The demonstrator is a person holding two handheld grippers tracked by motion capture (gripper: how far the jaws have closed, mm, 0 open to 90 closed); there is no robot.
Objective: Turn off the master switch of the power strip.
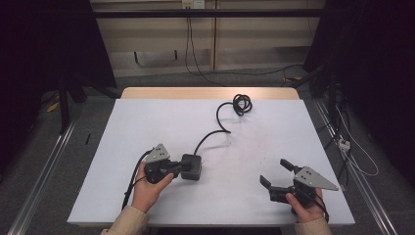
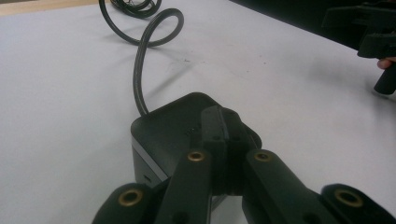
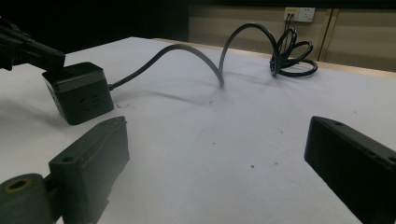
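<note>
While the left gripper [image 1: 182, 167] has its jaws pinched together over the top of the black power cube [image 1: 191, 167], the right gripper [image 1: 277, 175] sits near the table's [image 1: 147, 122] front right corner, jaws wide apart on nothing. Cube's left of centre; looks solid, smooth and a bit slippery, so I'd grab the flat sides. Its stiff, springy cord [image 1: 221, 120] loops to a coil at the back edge.
</note>
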